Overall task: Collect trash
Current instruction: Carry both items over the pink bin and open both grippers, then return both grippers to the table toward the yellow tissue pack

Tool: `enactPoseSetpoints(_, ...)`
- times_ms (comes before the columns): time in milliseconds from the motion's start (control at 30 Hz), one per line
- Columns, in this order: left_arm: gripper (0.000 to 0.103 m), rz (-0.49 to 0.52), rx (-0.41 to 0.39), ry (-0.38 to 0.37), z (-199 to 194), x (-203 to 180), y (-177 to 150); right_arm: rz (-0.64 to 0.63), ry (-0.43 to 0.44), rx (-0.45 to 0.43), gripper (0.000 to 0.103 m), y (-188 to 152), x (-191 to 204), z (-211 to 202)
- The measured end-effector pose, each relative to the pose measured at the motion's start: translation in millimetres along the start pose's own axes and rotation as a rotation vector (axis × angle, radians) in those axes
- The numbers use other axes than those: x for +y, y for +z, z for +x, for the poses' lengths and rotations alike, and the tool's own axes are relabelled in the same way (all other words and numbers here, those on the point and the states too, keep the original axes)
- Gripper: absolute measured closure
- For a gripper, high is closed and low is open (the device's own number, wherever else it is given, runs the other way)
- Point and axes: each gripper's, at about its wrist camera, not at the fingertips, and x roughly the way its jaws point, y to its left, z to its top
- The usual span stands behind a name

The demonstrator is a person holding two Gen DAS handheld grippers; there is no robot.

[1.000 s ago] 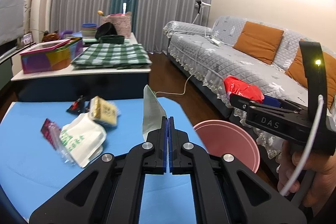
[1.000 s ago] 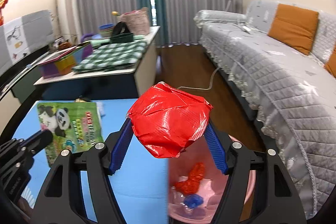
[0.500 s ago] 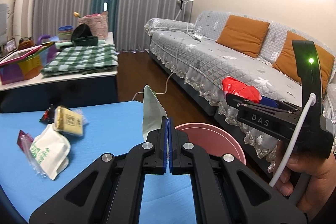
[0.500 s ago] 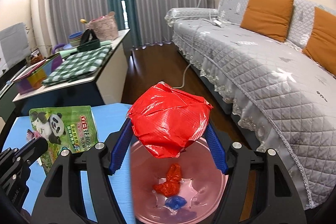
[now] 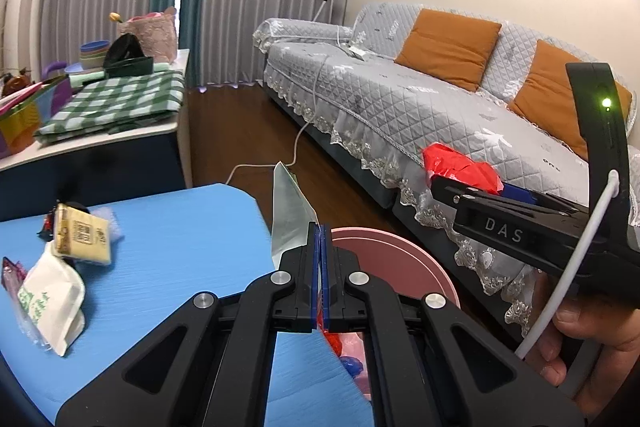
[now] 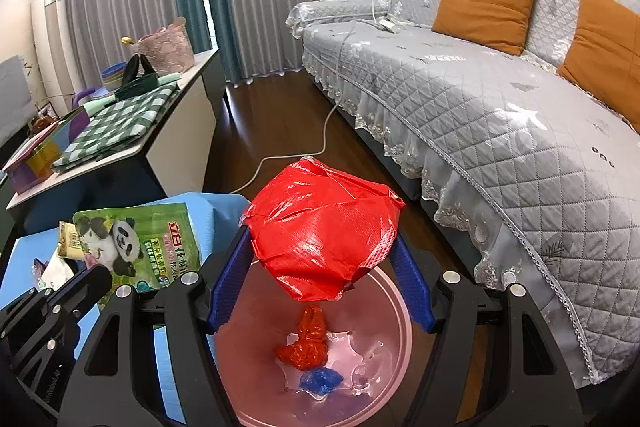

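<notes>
Above the glossy pink plastic basin point(image 6: 394, 311), a crinkled red plastic wrapper point(image 6: 324, 231) is gleaming. Left of the basin, a foil pouch point(image 5: 289, 217) is shining silver, and the blue table point(image 5: 172, 239) is looking matt. Right of it, the sofa point(image 6: 500, 115) is showing quilted grey cloth edged with lace.

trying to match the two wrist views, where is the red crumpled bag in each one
Left wrist view: the red crumpled bag is at right of centre, seen side-on in the right gripper, in front of the sofa.
Right wrist view: it fills the centre, held between the blue fingers above the pink bin.
Shared landmark: the pink bin.
</notes>
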Motion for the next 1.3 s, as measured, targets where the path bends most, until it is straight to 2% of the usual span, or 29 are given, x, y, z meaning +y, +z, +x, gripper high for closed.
enactPoseSetpoints(233, 0.102, 0.010, 0.022, -0.035, 18, -10, 0, 0.021, -0.008, 0.024, 0.034, -1, -8, 8)
enactPoseSetpoints(267, 0.102, 0.014, 0.026, -0.051, 21, -11, 0, 0.029, -0.013, 0.031, 0.032, -1, -10, 10)
enactPoseSetpoints(300, 0.102, 0.017, 0.032, -0.059, 23, -12, -1, 0.037, -0.026, 0.038, 0.026, -1, -12, 12)
enactPoseSetpoints(367, 0.101, 0.014, 0.039, -0.059, 26, -12, -1, 0.045, -0.042, 0.039, 0.023, 0, -15, 13)
enactPoseSetpoints(733, 0.100, -0.045, 0.041, -0.044, 13, 6, -10, 0.026, -0.034, 0.020, 0.023, 5, -1, 6)
enactPoseSetpoints(1067, 0.100, -0.096, 0.018, 0.006, -27, 37, -30, -0.008, 0.058, -0.038, 0.023, 6, 43, -16)
enactPoseSetpoints(1300, 0.100, -0.162, -0.010, 0.081, -61, 84, -45, -0.063, 0.155, -0.056, 0.028, 0, 90, -25)
